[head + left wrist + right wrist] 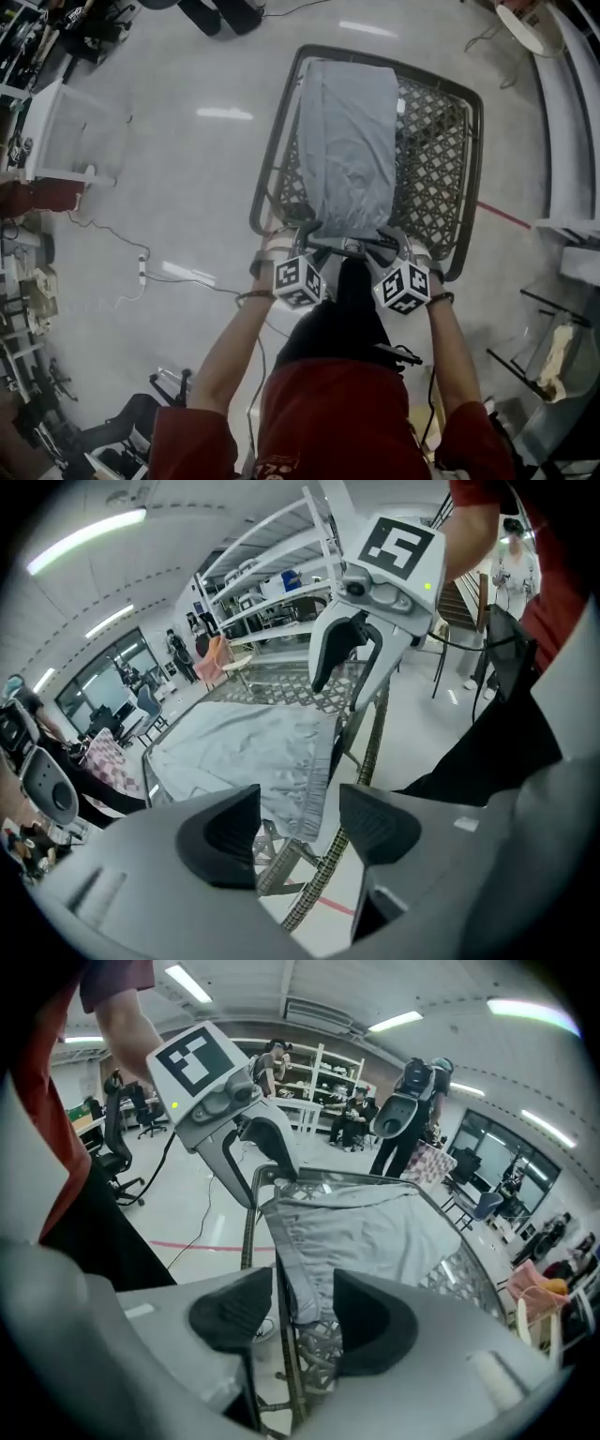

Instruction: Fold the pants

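Left gripper (298, 819) and right gripper (302, 1309), both with jaws spread wide and pressing on nothing, hang at the near rim of the lattice table (431, 159), whose rimmed top holds only the grey pants (347, 141), laid flat lengthwise. Soft, light, limp cloth, I judge, best pinched at the thicker waistband (319, 761) draped over that near rim.

A glossy pale grey floor (187, 169) mirrors the long ceiling strip lights (394, 1022). A thin red floor line (502, 215) runs at the right, and a white plug block on a thin cable (142, 270) lies at the left. Tall white shelving racks (314, 1072) stand at the far side, and large dark-framed windows (98, 686) line another wall. A black office chair (117, 1157) stands on open floor.
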The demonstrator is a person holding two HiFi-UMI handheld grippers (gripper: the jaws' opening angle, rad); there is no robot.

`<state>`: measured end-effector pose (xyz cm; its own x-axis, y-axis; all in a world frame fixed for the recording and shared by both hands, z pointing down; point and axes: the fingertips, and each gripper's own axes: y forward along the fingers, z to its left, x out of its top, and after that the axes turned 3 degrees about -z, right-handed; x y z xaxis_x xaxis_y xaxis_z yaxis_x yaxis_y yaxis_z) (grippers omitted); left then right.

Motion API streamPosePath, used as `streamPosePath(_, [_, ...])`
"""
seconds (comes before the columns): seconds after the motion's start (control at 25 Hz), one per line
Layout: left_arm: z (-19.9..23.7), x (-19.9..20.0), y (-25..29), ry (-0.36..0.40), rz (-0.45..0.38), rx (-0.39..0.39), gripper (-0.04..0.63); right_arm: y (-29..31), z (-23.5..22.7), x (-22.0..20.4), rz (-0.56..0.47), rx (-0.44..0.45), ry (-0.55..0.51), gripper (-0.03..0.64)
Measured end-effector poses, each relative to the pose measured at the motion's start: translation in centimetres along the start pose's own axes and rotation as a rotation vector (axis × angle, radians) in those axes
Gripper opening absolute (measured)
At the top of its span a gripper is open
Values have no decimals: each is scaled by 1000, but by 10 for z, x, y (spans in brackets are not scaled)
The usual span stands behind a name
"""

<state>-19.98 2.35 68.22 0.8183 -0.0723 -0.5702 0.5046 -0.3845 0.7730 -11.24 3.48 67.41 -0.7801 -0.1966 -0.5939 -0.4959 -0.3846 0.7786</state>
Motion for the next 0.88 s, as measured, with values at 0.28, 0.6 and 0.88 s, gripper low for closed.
streamPosePath(0.28, [-5,-21,36,42,87,-147,272,38,7,-30,99,190,-51,195])
streamPosePath(0.6, [-2,-30,59,100,118,-255,247,61,-2,-49,166,342,-61,195])
streamPosePath(0.88, [10,-31,66,70,119,-319,146,66,-18,-47,147,385,-38,150])
